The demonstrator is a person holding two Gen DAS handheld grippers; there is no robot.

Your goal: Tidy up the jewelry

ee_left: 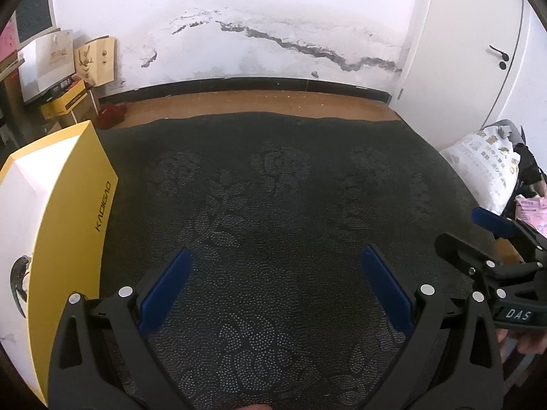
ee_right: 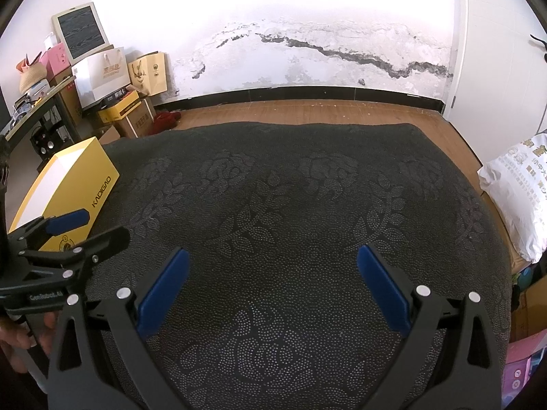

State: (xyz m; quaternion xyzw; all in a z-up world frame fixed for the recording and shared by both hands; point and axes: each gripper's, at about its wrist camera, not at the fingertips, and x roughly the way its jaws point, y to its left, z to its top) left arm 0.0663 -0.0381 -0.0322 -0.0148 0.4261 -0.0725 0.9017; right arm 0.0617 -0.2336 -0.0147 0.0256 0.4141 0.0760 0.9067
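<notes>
Both tongs hang side by side above a dark patterned cloth (ee_left: 273,205), fingers pointing toward the cracked white wall (ee_left: 273,34). The left tongs (ee_left: 277,256) stand wide open with nothing between the blue pads, and the right tongs (ee_right: 273,256) are spread just as wide and equally bare.

No jewelry shows anywhere in either view, not on the cloth and not in the fingers. The only thing on the cloth that looks tied to the job is a yellow box (ee_left: 68,212) with a white top, and I would guess the pieces are kept in it, though its inside cannot be seen.

That box lies off to the left of both tongs, at the left edge of the cloth. Its long side runs away from the person toward the wall, roughly in line with the fingers. The left tongs are just beside it; the right tongs sit farther off, with the left pair between them and the box. So the left hand seems the natural one to reach it, swinging sideways.
</notes>
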